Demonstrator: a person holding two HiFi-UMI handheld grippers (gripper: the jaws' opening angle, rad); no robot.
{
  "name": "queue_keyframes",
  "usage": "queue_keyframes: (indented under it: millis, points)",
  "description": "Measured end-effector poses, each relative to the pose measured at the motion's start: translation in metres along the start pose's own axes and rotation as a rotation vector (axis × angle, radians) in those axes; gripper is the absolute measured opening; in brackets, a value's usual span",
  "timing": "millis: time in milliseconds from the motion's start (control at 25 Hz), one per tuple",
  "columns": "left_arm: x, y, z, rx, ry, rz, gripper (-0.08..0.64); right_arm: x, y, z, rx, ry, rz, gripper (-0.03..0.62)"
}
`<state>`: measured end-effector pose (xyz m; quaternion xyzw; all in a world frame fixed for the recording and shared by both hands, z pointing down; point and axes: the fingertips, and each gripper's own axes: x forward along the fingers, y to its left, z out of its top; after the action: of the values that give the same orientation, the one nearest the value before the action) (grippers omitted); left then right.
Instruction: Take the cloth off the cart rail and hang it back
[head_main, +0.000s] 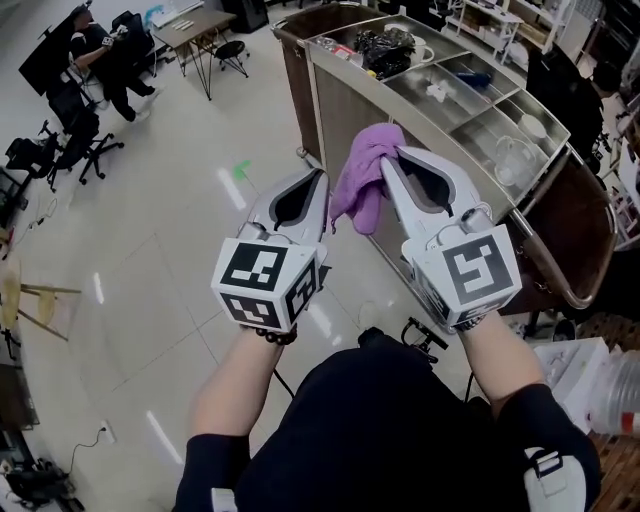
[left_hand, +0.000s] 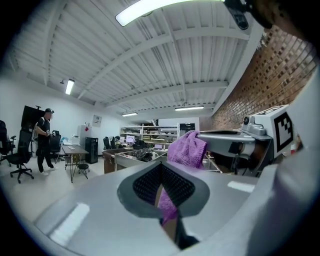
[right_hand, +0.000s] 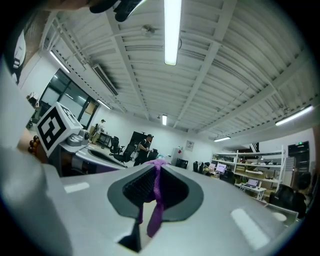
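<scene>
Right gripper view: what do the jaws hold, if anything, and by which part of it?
The right gripper is shut on the purple cloth. It pinches a thin fold near the top of the cloth, and the rest hangs bunched below the jaws.

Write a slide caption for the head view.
White left hand-held gripper and right hand-held gripper pinch a crumpled purple cloth beside a brown steel-topped cart.

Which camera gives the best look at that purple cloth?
The head view: nearly all of the purple cloth shows, bunched and hanging from the right gripper beside the cart. The left gripper view shows its upper bunch side-on, the rest behind that gripper's jaws. The right gripper view shows only a thin pinched strip.
</scene>
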<state>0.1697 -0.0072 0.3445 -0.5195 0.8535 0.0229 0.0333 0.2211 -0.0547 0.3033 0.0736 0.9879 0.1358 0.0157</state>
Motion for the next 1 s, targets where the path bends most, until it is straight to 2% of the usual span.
queue_keyframes:
  millis: [440, 840, 880, 1000]
  points:
    - [0.027, 0.076, -0.023, 0.004, 0.008, 0.091, -0.011, 0.085, -0.002, -0.024, 0.003, -0.017, 0.089, 0.032]
    - [0.087, 0.143, -0.039, 0.014, 0.043, 0.127, -0.011, 0.173, -0.036, -0.047, 0.049, -0.027, 0.129, 0.032]
    - [0.095, 0.148, -0.040, 0.018, 0.046, 0.128, -0.011, 0.182, -0.042, -0.047, 0.048, -0.049, 0.131, 0.032]
    - [0.118, 0.164, -0.042, 0.025, 0.055, 0.133, -0.011, 0.208, -0.061, -0.035, 0.015, -0.204, 0.144, 0.032]
